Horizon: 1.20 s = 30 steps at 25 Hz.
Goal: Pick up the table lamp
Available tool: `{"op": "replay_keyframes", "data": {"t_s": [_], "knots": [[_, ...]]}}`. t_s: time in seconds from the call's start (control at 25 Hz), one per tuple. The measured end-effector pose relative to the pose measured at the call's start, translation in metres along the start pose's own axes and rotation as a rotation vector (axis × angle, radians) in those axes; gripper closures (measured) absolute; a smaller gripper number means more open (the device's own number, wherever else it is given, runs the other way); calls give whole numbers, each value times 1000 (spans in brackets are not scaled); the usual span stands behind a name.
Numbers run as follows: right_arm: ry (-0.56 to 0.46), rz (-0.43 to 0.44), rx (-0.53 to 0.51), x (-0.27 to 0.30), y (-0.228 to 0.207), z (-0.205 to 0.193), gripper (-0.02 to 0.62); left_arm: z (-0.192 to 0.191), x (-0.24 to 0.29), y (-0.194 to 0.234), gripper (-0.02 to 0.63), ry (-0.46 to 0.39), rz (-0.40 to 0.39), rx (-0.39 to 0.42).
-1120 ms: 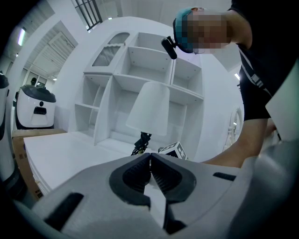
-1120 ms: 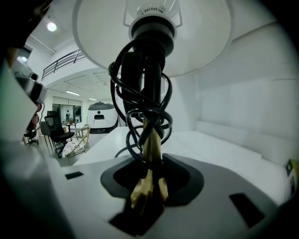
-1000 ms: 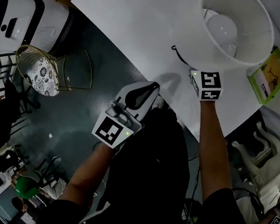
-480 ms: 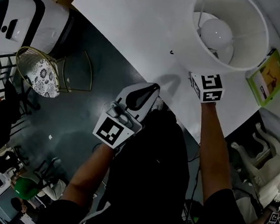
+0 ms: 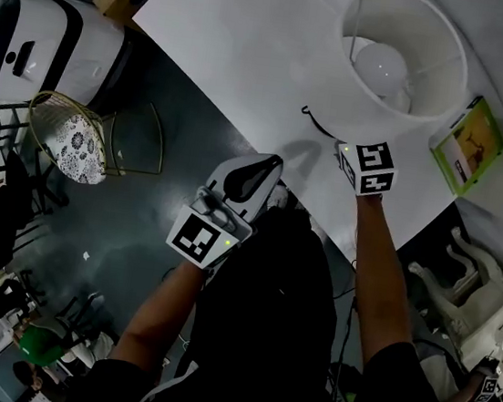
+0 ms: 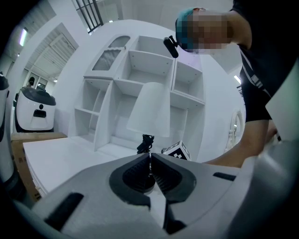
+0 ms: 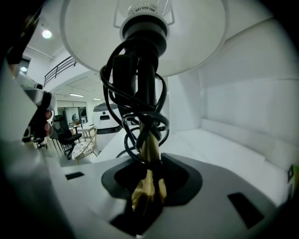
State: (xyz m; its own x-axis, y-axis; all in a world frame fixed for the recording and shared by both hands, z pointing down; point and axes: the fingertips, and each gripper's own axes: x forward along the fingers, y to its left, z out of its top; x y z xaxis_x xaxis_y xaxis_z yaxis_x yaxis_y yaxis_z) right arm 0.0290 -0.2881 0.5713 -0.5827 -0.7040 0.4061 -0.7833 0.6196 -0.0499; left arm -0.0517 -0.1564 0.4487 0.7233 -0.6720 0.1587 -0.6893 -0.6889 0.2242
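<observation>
The table lamp's white shade (image 5: 398,63) shows from above in the head view, with its bulb (image 5: 382,67) inside. My right gripper (image 5: 354,154) reaches under the shade from the near side. In the right gripper view its jaws (image 7: 148,179) are shut on the lamp's brass-coloured lower stem (image 7: 150,144), and the black cord (image 7: 121,93) is coiled round the black stem above. A loop of cord (image 5: 312,121) hangs out at the shade's left. My left gripper (image 5: 270,163) is shut and empty at the table's near edge; from it the lamp shade (image 6: 149,112) stands ahead.
A green box (image 5: 465,146) lies on the white table (image 5: 244,47) right of the lamp. A white shelf unit (image 6: 140,70) stands behind the lamp. Off the table's left edge are a wire chair (image 5: 76,136) and a white machine (image 5: 43,39).
The lamp shade has shifted left, away from the green box, with my right gripper under it. The cord loop shows again at the shade's left. The left gripper has stayed put.
</observation>
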Motion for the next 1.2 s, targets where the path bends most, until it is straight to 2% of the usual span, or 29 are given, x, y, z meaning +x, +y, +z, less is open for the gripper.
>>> {"op": "replay_keyframes", "data": {"t_s": [0.4, 0.84, 1.08, 1.2], "knots": [[1, 3, 2, -30, 2, 30, 472, 28, -8, -5, 581, -34, 8, 5], [0, -21, 15, -75, 5, 72, 472, 53, -31, -7, 581, -47, 51, -18], [6, -21, 19, -101, 12, 86, 472, 54, -41, -2, 581, -51, 54, 39], [12, -19, 6, -115, 19, 93, 472, 65, -44, -1, 581, -62, 70, 29]]}}
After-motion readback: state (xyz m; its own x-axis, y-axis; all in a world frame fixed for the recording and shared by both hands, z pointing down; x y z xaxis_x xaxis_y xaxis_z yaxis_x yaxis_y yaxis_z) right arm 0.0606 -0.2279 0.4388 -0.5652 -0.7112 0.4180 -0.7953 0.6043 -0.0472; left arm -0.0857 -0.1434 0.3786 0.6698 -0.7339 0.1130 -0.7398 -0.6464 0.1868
